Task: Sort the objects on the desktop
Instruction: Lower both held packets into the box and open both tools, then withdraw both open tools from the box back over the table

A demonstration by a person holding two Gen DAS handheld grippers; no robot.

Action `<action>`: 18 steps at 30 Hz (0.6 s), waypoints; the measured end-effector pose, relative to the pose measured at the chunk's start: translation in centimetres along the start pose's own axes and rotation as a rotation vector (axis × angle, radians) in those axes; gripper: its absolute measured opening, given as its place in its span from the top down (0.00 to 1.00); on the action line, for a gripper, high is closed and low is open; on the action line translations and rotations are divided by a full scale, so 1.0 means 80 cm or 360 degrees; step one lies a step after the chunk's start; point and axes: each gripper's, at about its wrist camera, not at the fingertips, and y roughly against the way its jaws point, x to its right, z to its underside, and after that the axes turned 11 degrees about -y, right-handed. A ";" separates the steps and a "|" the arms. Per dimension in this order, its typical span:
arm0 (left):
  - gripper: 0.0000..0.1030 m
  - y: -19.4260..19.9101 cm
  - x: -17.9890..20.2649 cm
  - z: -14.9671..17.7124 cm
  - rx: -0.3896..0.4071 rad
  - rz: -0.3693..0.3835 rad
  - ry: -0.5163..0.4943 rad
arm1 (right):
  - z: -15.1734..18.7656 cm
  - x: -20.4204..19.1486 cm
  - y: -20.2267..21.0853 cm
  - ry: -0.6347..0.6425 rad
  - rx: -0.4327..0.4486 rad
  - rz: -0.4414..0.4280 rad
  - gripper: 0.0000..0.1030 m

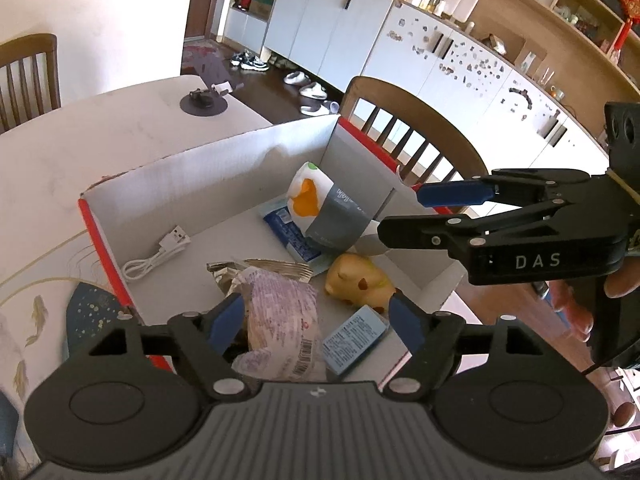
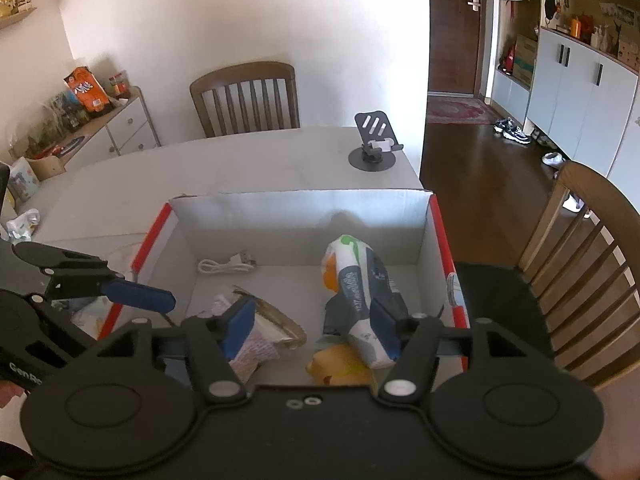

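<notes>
A cardboard box (image 1: 208,168) with a red rim sits on the table. In it lie a white cable (image 1: 158,258), a tissue pack (image 1: 324,208), a yellow toy (image 1: 360,282), a purple snack bag (image 1: 280,320) and a small blue box (image 1: 354,344). My left gripper (image 1: 320,322) is open and empty above the box's near end. My right gripper (image 2: 312,330) is open and empty, just above the tissue pack (image 2: 356,280) and snack bag (image 2: 256,344). It also shows in the left wrist view (image 1: 404,212), over the box's right wall.
A black phone stand (image 2: 374,140) stands at the table's far corner. Wooden chairs (image 2: 246,98) stand at the far side and on the right (image 2: 592,264). A fish-patterned mat (image 1: 36,292) lies left of the box. A crumpled wrapper (image 2: 22,222) lies at the left table edge.
</notes>
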 end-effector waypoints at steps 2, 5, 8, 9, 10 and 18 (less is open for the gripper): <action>0.19 0.006 0.002 0.003 0.0014 -0.0003 0.0011 | 0.002 -0.001 0.006 -0.0008 0.0010 -0.0006 0.33; 0.18 0.012 0.002 0.007 0.0025 -0.0012 0.0026 | 0.004 -0.003 0.013 -0.0022 0.0023 -0.0021 0.29; 0.14 0.019 0.003 0.010 0.0047 -0.0045 0.0035 | 0.005 -0.007 0.019 -0.0021 0.0037 -0.0023 0.24; 0.14 0.021 0.003 0.011 0.0057 -0.0048 0.0038 | 0.006 -0.007 0.021 -0.0023 0.0042 -0.0027 0.23; 0.13 0.024 0.004 0.012 0.0069 -0.0052 0.0042 | 0.007 -0.008 0.023 -0.0024 0.0046 -0.0034 0.22; 0.00 0.048 0.006 0.025 0.0150 -0.0115 0.0050 | 0.014 -0.021 0.037 -0.0055 0.0088 -0.0048 0.18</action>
